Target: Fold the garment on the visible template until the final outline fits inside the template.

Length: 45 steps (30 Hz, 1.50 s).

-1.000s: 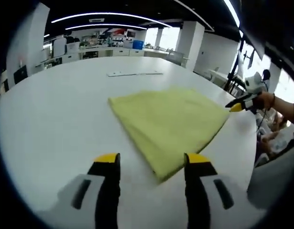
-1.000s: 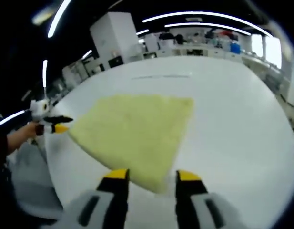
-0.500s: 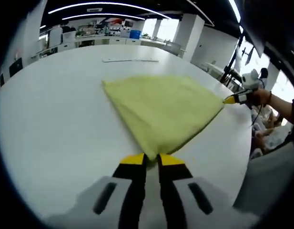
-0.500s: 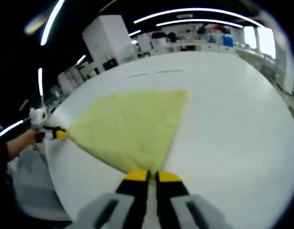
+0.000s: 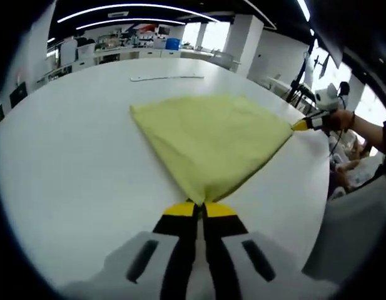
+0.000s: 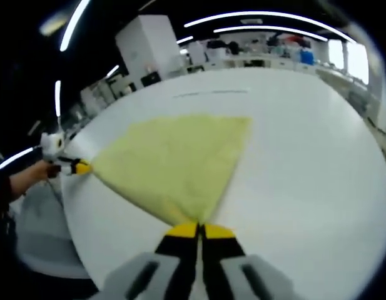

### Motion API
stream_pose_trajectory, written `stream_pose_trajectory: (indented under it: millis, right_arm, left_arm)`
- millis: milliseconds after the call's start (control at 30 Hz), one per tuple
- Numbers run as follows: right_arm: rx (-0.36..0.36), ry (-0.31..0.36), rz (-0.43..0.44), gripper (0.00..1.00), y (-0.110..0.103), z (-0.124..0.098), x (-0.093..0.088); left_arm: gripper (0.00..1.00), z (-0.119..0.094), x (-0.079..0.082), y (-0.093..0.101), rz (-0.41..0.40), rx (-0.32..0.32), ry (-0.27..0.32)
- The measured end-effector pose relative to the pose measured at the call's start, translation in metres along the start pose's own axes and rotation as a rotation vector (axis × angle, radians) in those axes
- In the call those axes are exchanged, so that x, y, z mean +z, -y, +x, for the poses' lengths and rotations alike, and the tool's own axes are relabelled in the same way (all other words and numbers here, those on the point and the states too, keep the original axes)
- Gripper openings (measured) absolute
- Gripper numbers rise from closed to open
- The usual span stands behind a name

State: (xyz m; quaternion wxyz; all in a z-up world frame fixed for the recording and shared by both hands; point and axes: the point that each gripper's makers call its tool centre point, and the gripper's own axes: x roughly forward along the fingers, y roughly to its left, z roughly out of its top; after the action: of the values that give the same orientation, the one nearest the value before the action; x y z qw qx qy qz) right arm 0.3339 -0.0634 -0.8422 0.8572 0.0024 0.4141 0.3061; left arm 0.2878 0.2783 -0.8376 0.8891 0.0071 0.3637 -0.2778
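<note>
Your yellow garment (image 5: 211,140) lies flat on the white counter (image 5: 67,162), roughly in the middle of it, with a thin pale strip (image 5: 166,77) well beyond its far edge. Judging by how it drapes to a point at each pinch, it is light, soft cloth with no stiffness of its own; expect it to sag, stretch and slide easily over the smooth counter, so corners are the right places to hold it.

Your left claw (image 5: 201,207) is closed tight on the garment's near corner, its yellow tips pressed together with the cloth drawn up into them. In the same view, your right claw (image 5: 302,125) shows at the right, pinching the garment's right-hand corner, with your hand (image 5: 340,119) behind it.

From the right gripper view, the right claw (image 6: 199,230) is likewise clamped on the corner nearest it, and the left claw (image 6: 80,167) holds the corner at the left of the garment (image 6: 177,159).

Both claws sit low, close to the counter surface. I cannot make out a template outline beneath the cloth.
</note>
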Motion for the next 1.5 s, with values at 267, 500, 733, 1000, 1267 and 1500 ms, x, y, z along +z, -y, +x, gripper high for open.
stream_pose_trajectory:
  millis: [267,500,733,1000,1267,1500]
  right_arm:
    - [-0.007,0.000,0.007,0.00,-0.001,-0.003,-0.005]
    - [-0.005,0.005,0.023,0.00,-0.003,-0.008,-0.011]
    - [-0.020,0.015,0.004,0.00,-0.004,-0.008,-0.013]
    - [-0.032,0.002,-0.025,0.05,0.000,-0.008,-0.011]
    - [-0.032,0.039,-0.024,0.34,-0.007,-0.012,0.001]
    - [-0.010,0.061,-0.084,0.67,-0.018,-0.016,0.014]
  left_arm:
    - [0.00,-0.003,-0.004,0.006,0.013,0.004,-0.012]
    - [0.00,-0.007,-0.012,0.011,0.006,0.004,-0.020]
    - [0.01,-0.008,-0.013,0.013,0.014,0.013,-0.012]
    - [0.02,-0.007,-0.013,0.011,-0.003,0.038,0.007]
    - [0.28,-0.012,0.000,0.010,-0.065,0.053,0.065]
    - [0.55,-0.018,0.012,0.005,-0.044,0.070,0.106]
